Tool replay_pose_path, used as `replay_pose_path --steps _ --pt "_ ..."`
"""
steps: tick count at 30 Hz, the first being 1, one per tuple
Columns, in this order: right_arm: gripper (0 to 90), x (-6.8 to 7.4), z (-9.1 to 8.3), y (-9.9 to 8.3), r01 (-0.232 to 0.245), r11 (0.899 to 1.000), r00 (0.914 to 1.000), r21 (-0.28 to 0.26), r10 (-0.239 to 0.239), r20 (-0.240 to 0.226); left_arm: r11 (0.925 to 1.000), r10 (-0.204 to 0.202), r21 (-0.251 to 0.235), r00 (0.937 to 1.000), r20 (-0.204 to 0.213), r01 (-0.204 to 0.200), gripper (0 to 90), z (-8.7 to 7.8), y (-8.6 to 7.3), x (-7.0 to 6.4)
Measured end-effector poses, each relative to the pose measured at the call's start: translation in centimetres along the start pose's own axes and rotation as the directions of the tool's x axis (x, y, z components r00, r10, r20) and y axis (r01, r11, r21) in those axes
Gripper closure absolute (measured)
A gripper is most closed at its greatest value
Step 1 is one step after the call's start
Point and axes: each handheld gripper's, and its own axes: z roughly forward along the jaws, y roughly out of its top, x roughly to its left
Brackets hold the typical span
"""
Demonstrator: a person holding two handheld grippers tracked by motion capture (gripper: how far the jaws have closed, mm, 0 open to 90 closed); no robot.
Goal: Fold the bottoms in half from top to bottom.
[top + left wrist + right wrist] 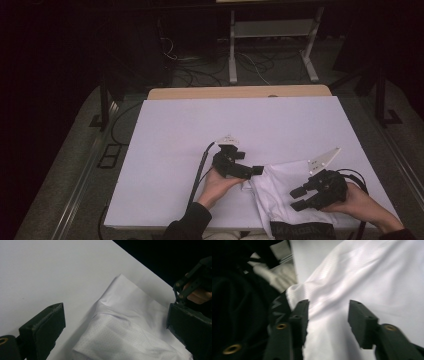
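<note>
White table top [200, 125] bare apart from the garment; its wooden far edge [239, 92] shows beyond the white sheet. Past that, dark floor with loose cables [200, 70] and a metal frame stand [272, 45]. Nothing lies between my grippers and the cloth.

White garment [280, 192] sits at the near edge of the table, right of centre, bunched, with a black waistband [300, 231] hanging at the edge. Left gripper [255, 170] points right, its tips at the garment's left edge; right gripper [299, 198] points left, hovering over the cloth's right half.

Left gripper view adds the fabric detail: garment [130, 322] has a fine perforated mesh panel in front and a smooth folded corner behind, lying flat on the table [50, 272]. Jaws spread wide, cloth between them but not pinched. The other hand's gripper [192, 282] shows far right.

Right gripper view: garment [367, 277] in soft folds, faint stripe weave, and the black waistband [277, 307] with pale lettering I cannot read. Jaws apart, nothing clamped; whether the tips touch the cloth I cannot tell.
</note>
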Motion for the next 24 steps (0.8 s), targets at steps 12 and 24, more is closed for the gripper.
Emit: replay_pose_path --steps 12,24 --pt "27.9 -1.3 -1.9 -0.2 -0.053 0.995 0.9947 -0.087 0.06 0.083 1.0 -0.002 0.002 1.0 -0.003 0.002 1.7 0.0 0.1 0.1" --pt "13.5 -2.8 -3.8 -0.8 -0.097 0.985 0.9821 -0.144 0.118 0.147 0.9998 0.004 0.018 1.0 -0.009 -0.004 1.7 0.1 0.0 0.2"
